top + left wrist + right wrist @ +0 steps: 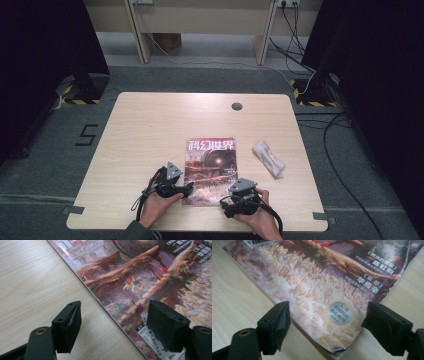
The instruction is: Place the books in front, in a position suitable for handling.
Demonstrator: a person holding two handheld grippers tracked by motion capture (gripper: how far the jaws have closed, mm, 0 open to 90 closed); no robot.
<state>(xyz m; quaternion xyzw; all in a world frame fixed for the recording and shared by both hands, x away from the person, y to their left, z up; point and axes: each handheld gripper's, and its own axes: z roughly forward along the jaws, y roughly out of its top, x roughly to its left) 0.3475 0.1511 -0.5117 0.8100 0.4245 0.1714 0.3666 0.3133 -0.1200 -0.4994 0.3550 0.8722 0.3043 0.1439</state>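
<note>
While both my hands rest at the near edge of the table (130, 130), the stock stands as follows.

Item one: science-fiction magazine (211, 167), closed, front cover up, flat on the light wooden tabletop, near the middle and toward my side. Title in large characters across the top; cover art of a dark sphere over reddish rock and pale foam-like growth. Barcode label (152, 340) at its near left corner, round silver sticker (340, 313) near its near right corner. That right corner is worn and slightly curled.

Item two: my left gripper (187, 189), held low at the magazine's near left edge. Jaws wide apart, gripping nothing. One pad hangs over bare wood, the other over the cover, so the magazine's left edge runs between them. Whether either pad touches the surface I cannot tell.

Item three: my right gripper (226, 202), held low at the magazine's near right corner. Jaws likewise spread wide, nothing held. That corner lies in the gap between them, with one pad at the bottom edge and the other just off the right edge over wood.

Item four: crumpled white cloth (268, 158), lying on the table to the right of the magazine, apart from it.

Item five: dark round cable grommet (237, 106), set in the tabletop near the far edge.
</note>
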